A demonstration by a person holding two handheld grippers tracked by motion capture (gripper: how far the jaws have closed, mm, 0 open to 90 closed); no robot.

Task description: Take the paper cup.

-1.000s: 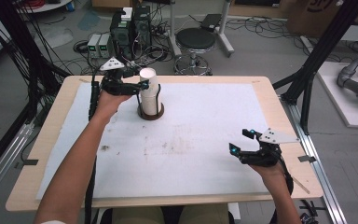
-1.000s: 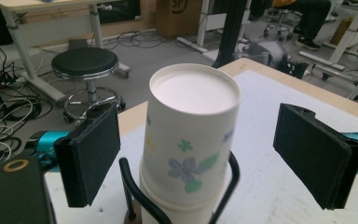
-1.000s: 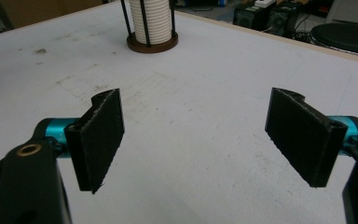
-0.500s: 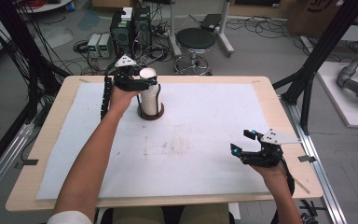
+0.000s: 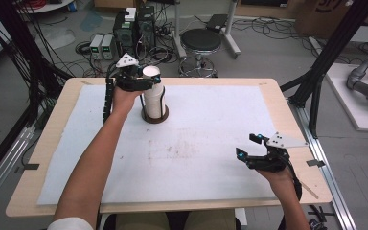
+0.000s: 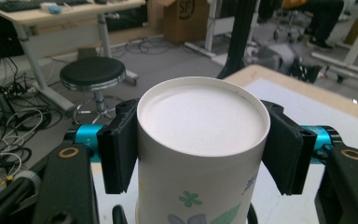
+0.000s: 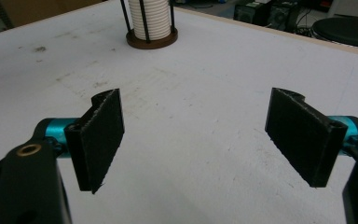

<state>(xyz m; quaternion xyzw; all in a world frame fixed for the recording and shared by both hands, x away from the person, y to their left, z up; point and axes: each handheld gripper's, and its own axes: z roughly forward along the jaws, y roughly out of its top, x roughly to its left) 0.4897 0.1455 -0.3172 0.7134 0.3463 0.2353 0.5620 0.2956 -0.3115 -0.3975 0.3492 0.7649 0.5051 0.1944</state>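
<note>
Two grippers are seen in the high view: the left gripper (image 5: 146, 82) is clamped on the top paper cup (image 5: 152, 76), its jaws having just been closing, at 11 o'clock on the table (image 5: 211, 158). In the left gripper view, the cup is pressed by both pads (image 6: 120, 144). In the right gripper view, the right gripper (image 7: 196, 140) is kept released, with nothing between the jaws, and the cup holder (image 7: 151, 38) is found at 12 o'clock.

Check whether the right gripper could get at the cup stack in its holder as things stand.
Probably yes, with a long reach: the white mat between the right gripper and the cup stack is bare. But the left gripper is clamped on the top cup, leaving only the lower stack free.

Even, bright indoor light; soft shadows, perhaps slight blur.
</note>
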